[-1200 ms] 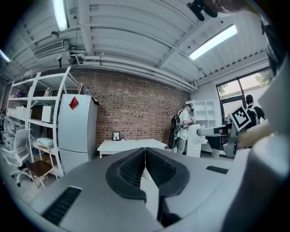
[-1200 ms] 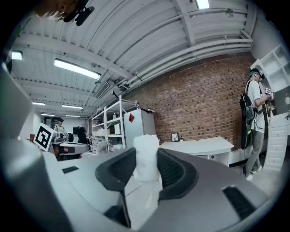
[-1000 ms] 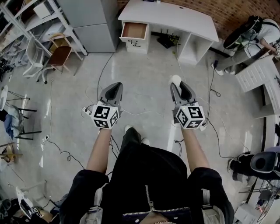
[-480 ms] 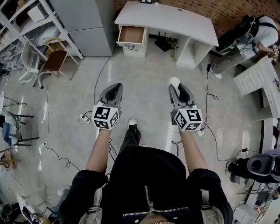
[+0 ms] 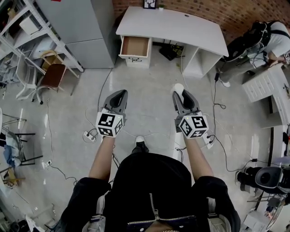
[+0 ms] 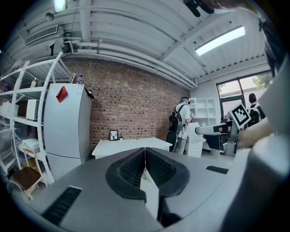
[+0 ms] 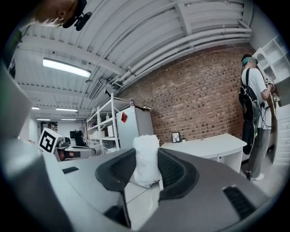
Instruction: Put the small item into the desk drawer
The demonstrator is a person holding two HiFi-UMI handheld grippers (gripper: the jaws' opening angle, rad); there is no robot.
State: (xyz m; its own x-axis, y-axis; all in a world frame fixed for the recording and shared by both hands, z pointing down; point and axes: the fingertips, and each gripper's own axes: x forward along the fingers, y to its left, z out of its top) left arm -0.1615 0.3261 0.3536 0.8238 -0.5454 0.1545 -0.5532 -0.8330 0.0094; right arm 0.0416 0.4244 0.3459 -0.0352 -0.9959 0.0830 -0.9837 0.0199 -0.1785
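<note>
At the left hand: left gripper (image 5: 121,93), jaws pressed together, nothing between them.
At the right hand: right gripper (image 5: 178,92), clamped on the small item (image 7: 146,157).
Place of the small item: upright between the right jaws, white and soft-looking, held above the floor (image 5: 149,77).
Drawer (image 5: 135,46): pulled open at the desk's left end, well apart from both grippers.
Desk (image 5: 181,25): white, against the brick wall (image 5: 204,7).
</note>
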